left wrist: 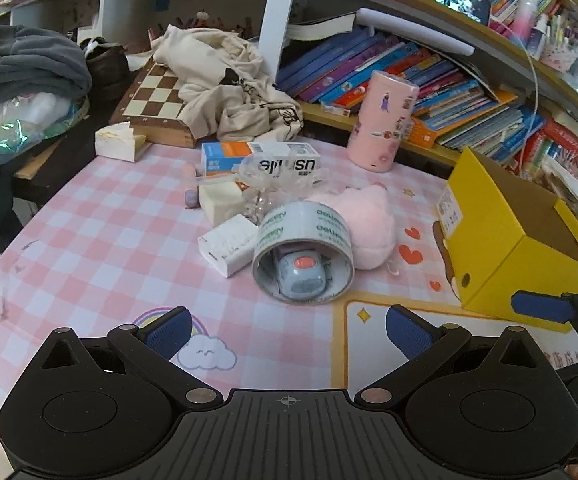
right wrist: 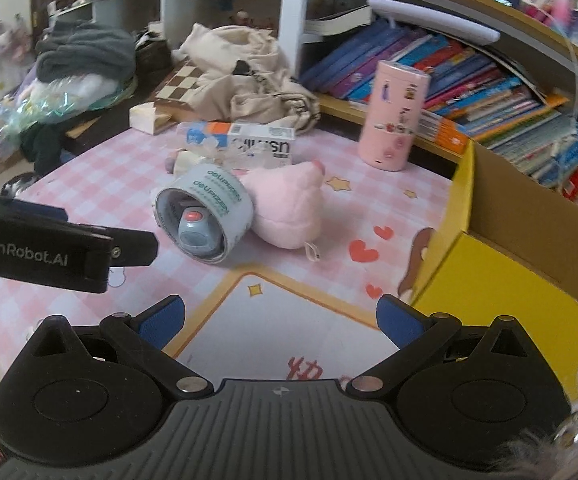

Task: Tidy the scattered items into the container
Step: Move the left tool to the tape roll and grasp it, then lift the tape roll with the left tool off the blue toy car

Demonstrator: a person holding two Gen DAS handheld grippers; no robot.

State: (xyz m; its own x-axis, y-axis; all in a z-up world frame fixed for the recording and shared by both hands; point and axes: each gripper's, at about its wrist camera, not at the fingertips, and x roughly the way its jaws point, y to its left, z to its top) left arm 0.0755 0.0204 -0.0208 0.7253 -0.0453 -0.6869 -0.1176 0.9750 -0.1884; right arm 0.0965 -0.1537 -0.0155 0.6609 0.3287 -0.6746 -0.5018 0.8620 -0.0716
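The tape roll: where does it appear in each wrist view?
Left wrist view: the tape roll lies at centre, just ahead of the open left tongs.
Right wrist view: it lies left of centre.
Shared landmark: the pink plush toy touching its right side.

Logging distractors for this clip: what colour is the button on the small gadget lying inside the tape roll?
Orange-red, on a grey-blue gadget; clearest in the left wrist view.

The clear roll of packing tape (right wrist: 205,216) ahead of the fingers reads "deli". Left of them, a black gripper arm (right wrist: 61,246) reads "GenRobot.AI".
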